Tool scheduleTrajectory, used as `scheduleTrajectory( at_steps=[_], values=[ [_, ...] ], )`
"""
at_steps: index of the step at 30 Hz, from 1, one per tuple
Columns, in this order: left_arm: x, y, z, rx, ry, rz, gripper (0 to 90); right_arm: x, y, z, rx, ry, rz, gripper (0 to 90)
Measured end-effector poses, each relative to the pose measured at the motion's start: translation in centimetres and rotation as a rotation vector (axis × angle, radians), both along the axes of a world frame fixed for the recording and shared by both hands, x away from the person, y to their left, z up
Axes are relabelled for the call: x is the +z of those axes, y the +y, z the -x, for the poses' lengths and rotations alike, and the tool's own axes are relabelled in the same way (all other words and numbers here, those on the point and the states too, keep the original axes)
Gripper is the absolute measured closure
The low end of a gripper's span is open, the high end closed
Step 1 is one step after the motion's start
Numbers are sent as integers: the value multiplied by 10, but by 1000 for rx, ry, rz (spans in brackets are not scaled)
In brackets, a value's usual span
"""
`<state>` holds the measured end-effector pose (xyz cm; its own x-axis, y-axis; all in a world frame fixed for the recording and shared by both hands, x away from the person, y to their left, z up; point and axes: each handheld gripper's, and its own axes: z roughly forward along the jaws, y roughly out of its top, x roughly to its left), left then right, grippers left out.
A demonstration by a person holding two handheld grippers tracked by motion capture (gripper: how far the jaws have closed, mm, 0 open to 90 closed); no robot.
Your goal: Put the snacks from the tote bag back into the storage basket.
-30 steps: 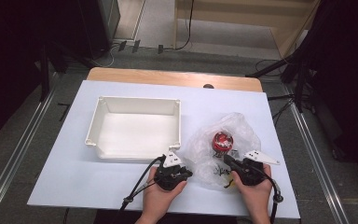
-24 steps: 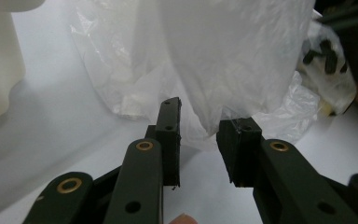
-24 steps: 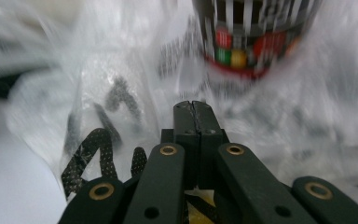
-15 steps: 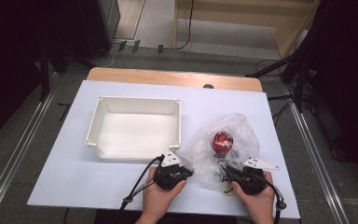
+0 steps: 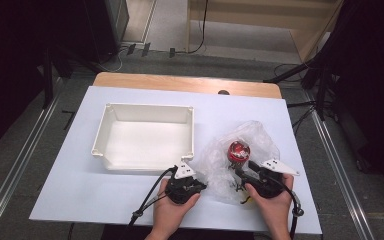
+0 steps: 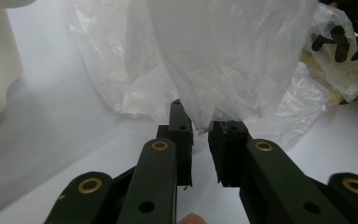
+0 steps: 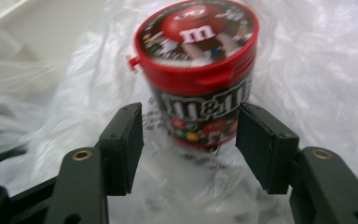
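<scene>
High view: left gripper (image 5: 196, 176) jaws pinched plastic bag (image 5: 252, 137); right gripper (image 5: 243, 173) jaws, just opening, stood wide, candy tub (image 5: 238, 151) at 12 o'clock.

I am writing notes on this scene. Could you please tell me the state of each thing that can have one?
M&M's canister: upright, red lid closed, inside the bag.
Clear plastic bag: crumpled, one edge pinched and lifted.
White tray: empty, upright.
Left gripper: shut on the bag's film.
Right gripper: jaws have just been opening; open, pads apart from the canister between them.
</scene>
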<state>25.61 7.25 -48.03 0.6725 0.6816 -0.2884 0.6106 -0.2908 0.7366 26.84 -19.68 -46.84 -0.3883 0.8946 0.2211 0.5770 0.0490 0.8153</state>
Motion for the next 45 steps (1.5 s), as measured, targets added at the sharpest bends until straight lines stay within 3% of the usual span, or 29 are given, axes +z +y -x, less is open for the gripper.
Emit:
scheduleTrajectory(
  at_steps=[9,13,21,29,37,45],
  values=[
    [0,1,0,-2,4,4,838,3,4,-22,16,-11,2,301],
    [0,1,0,-3,2,5,840,-2,8,-31,24,23,26,263],
    [0,0,0,-5,2,3,840,-5,16,-40,5,24,32,230],
    [0,0,0,-5,1,7,839,-13,15,-49,-1,74,-45,183],
    [0,0,0,-6,1,6,838,-12,20,-50,-14,9,-6,201],
    [0,0,0,-5,1,3,839,-12,23,-49,-34,-21,10,226]
  ],
)
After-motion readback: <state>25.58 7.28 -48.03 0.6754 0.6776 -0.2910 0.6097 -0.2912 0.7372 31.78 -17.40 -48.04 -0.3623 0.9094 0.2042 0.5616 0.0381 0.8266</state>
